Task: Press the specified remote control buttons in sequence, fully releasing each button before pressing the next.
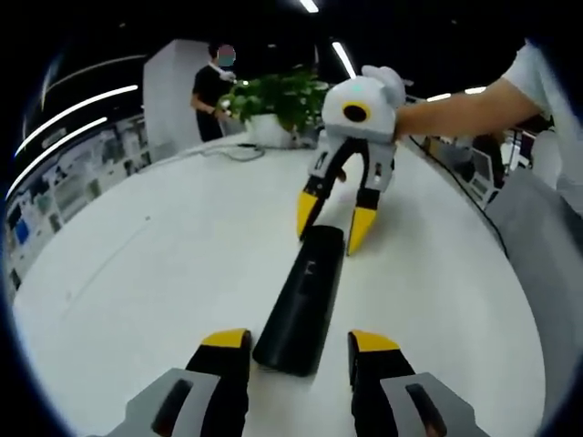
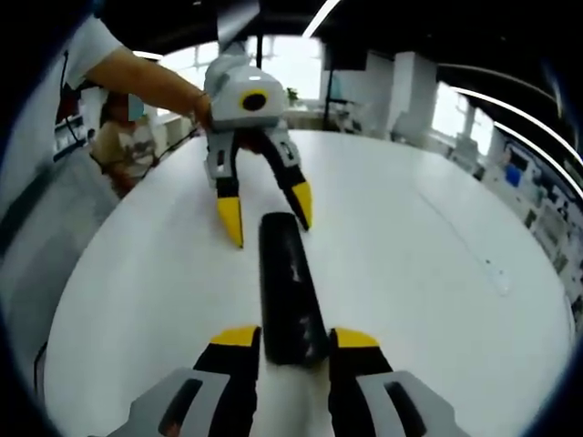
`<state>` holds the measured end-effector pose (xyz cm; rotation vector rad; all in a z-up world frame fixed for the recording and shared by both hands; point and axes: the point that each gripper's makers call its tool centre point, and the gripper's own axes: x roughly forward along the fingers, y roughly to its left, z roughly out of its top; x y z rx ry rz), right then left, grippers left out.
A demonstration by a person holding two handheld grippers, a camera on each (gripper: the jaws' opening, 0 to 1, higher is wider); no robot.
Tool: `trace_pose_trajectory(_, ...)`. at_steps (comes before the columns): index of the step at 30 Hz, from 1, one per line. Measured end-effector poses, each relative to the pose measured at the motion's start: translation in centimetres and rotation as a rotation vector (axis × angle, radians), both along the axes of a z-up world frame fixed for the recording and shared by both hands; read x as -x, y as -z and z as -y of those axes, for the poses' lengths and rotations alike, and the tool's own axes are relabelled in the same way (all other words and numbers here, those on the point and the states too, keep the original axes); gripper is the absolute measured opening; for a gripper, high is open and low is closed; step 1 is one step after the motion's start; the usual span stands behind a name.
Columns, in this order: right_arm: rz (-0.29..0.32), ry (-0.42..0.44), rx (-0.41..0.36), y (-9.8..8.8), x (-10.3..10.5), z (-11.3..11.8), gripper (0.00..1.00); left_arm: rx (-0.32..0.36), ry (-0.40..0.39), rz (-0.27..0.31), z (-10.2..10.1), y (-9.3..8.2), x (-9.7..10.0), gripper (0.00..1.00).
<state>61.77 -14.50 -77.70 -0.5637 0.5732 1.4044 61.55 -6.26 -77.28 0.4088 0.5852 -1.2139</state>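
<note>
Left gripper view, remote: the black remote (image 1: pixel 302 300) lies flat on the white worktop (image 1: pixel 164 264), long axis running near to far, its near end sitting between the left gripper (image 1: pixel 299 343) fingers.

Left gripper view, own fingers: spread, one yellow tip each side of the remote's near end. Looks like a gap on both sides, so not actually pinching it as far as I can tell.

Left gripper view, other tool: the right gripper (image 1: pixel 335 217) comes in from the far side, held by a person's hand, fingers spread with yellow tips pointing down around the remote's far end. One tip is just beside the far right corner, the other just off the far left.

Left gripper view, background: potted plant (image 1: pixel 278 98) at the far edge of the worktop, a person standing behind it.

Right gripper view, remote: same remote (image 2: pixel 287 287), seen from the opposite end, near end between the right gripper (image 2: pixel 293 339) fingers.

Right gripper view, own fingers: spread but close in on the remote's sides, maybe touching. Honestly can't tell if they're gripping.

Right gripper view, other tool: left gripper (image 2: pixel 266 211) at the far end, fingers spread astride it.

Progress: buttons are too dark to make out and no tip is on the top face, so my guess is no press is underway right now. How many presses are already done, can't say.
</note>
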Motion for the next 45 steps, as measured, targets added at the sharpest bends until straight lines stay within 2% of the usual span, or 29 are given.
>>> trace_pose_trajectory(3, -0.006, -0.015, -0.001, 0.0, 0.2, -0.1, 0.23, -0.002, 0.007, 0.000, 0.0, 0.0, 0.0, 0.40)
trace_pose_trajectory(8, -0.003, -0.027, 0.001, 0.0, 0.2, -0.2, 0.23, -0.005, 0.025, 0.004, -0.1, -0.2, 0.2, 0.37)
trace_pose_trajectory(13, 0.003, -0.044, 0.006, 0.0, 0.2, -0.2, 0.23, -0.024, 0.056, 0.015, -0.1, -0.1, 0.4, 0.27)
trace_pose_trajectory(24, 0.018, -0.067, 0.032, 0.0, 0.5, -0.1, 0.21, -0.044, 0.108, 0.035, 0.9, -0.2, 0.9, 0.25)
trace_pose_trajectory(45, 0.004, -0.090, 0.070, 0.0, 1.5, -0.2, 0.19, -0.092, 0.162, 0.020, 0.4, -0.2, 1.5, 0.23)
